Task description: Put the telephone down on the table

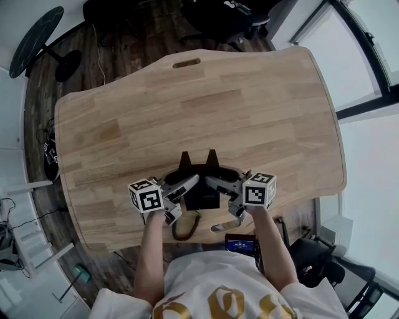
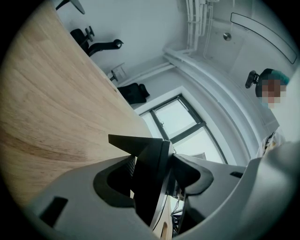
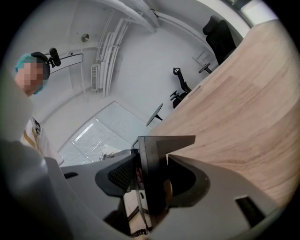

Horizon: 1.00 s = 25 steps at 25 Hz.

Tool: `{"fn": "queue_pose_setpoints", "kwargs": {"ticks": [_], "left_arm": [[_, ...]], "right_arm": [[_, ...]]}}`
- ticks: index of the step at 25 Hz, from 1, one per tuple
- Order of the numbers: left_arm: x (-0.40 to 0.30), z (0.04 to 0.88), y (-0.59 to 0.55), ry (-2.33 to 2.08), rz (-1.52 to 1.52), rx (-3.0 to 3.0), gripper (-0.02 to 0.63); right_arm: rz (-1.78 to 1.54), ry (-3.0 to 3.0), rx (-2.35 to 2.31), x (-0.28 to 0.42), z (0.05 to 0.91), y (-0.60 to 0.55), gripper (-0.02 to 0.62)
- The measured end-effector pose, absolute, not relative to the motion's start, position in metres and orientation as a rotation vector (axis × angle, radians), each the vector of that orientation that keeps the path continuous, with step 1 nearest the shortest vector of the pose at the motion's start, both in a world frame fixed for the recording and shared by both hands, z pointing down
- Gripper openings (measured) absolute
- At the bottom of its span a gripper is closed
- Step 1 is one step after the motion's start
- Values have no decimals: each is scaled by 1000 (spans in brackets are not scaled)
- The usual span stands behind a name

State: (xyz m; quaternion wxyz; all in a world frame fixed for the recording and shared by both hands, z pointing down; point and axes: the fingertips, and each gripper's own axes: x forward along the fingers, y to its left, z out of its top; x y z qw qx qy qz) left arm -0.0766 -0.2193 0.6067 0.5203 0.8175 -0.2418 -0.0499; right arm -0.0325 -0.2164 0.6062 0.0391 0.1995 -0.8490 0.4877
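Note:
A black telephone (image 1: 201,194) hangs between both grippers over the near part of the wooden table (image 1: 206,112); I cannot tell whether it touches the wood. My left gripper (image 1: 182,185) is shut on its left side and my right gripper (image 1: 223,182) on its right side. In the left gripper view the telephone (image 2: 140,146) stands edge-on in the left gripper (image 2: 157,174), a pointed corner sticking out past the jaws. The right gripper view shows the same: the telephone (image 3: 159,143) clamped in the right gripper (image 3: 152,176). A coiled cord (image 1: 184,229) dangles below it at the table's front edge.
The table has a slot handle (image 1: 187,63) at its far edge. Beyond it stand a round black side table (image 1: 37,34) and an office chair (image 1: 227,15). A small device with a lit screen (image 1: 240,243) sits by the person's waist. Windows run along the right.

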Motion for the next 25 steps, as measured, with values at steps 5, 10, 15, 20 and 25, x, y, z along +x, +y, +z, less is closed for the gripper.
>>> {"fn": "queue_pose_setpoints", "kwargs": {"ticks": [5, 10, 15, 20, 25], "left_arm": [[-78, 614, -225, -594, -106, 1928, 241], [-78, 620, -229, -603, -97, 1904, 236], [-76, 629, -235, -611, -94, 1882, 232], [-74, 636, -238, -617, -88, 1857, 232], [-75, 640, -241, -625, -81, 1839, 230]], "right_arm": [[1516, -2589, 610, -33, 612, -223, 204], [1551, -2568, 608, -33, 620, -227, 202], [1589, -2546, 608, -30, 629, -233, 202], [1613, -2527, 594, -29, 636, -236, 201], [1637, -2515, 598, -30, 640, -238, 201]]}}
